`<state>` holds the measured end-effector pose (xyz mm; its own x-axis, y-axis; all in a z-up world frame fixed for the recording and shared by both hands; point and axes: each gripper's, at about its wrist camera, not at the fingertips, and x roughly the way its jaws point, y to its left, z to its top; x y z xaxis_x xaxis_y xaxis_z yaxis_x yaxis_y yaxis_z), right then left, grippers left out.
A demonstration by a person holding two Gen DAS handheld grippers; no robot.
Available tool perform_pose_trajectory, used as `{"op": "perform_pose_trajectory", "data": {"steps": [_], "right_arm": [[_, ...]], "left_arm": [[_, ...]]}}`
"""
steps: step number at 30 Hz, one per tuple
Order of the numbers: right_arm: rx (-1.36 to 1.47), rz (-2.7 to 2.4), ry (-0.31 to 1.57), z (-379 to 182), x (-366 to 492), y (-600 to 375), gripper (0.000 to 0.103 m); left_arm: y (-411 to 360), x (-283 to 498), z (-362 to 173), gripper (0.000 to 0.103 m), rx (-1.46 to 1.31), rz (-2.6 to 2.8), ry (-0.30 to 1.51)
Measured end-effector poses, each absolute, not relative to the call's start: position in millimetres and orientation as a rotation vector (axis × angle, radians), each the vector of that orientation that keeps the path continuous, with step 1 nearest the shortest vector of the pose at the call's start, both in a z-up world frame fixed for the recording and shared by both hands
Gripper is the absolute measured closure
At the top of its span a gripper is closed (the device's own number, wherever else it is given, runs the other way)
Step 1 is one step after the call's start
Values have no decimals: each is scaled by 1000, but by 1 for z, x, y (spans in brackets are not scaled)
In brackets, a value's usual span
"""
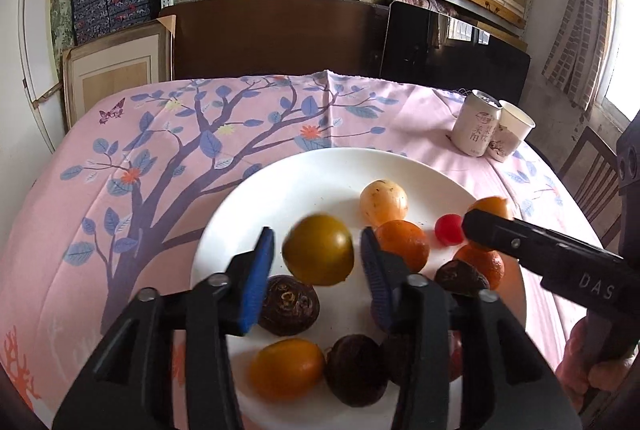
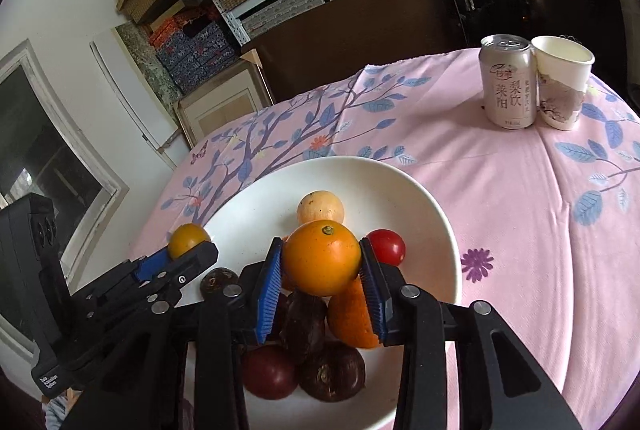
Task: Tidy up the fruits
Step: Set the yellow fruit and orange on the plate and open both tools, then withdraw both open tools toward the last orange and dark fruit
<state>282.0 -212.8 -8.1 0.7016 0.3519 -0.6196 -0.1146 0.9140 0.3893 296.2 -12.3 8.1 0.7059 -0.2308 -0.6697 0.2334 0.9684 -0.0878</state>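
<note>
A white plate (image 1: 300,181) (image 2: 400,189) on the pink floral tablecloth holds several fruits: oranges (image 1: 402,244), dark wrinkled fruits (image 1: 288,306), a pale round fruit (image 1: 383,201) and a red tomato (image 1: 450,228). My left gripper (image 1: 316,234) hangs over the plate, open. A blurred yellow-green fruit (image 1: 318,250) sits between its blue pads with a gap on each side. My right gripper (image 2: 320,244) is shut on an orange (image 2: 322,258), its pads against both sides, just above the pile. Each gripper shows at the edge of the other's view.
A drink can (image 2: 508,81) and a paper cup (image 2: 564,85) stand together at the table's far right. Shelves of boxes and a dark cabinet rise behind the table. A chair (image 1: 588,165) stands at the right. A hand (image 1: 592,362) grips the right tool.
</note>
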Motion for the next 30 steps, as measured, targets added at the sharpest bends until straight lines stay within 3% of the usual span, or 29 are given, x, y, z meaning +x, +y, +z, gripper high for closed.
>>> {"op": "perform_pose_trajectory", "data": {"steps": [1,7,11,16,18,23,30], "right_arm": [[325,245,726,-7,280,-212,35],[359,276,700,5,269,-214,35],[369,284,684,14,251,-216,35],[373,266,681,10,227,-225,32],[389,262,696,4,220,-228,32],[423,260,728,-9,196,-235,32],[401,253,732,-17,156,-236,23]], "left_arm": [[-12,298,7,36,3,-257,740],[-3,291,11,34,-16,-251,725],[5,273,13,24,-3,-221,707],[10,245,11,21,27,-202,703],[12,232,9,12,29,-193,695],[10,200,-5,8,77,-203,709],[-4,162,-17,6,115,-246,724]]}}
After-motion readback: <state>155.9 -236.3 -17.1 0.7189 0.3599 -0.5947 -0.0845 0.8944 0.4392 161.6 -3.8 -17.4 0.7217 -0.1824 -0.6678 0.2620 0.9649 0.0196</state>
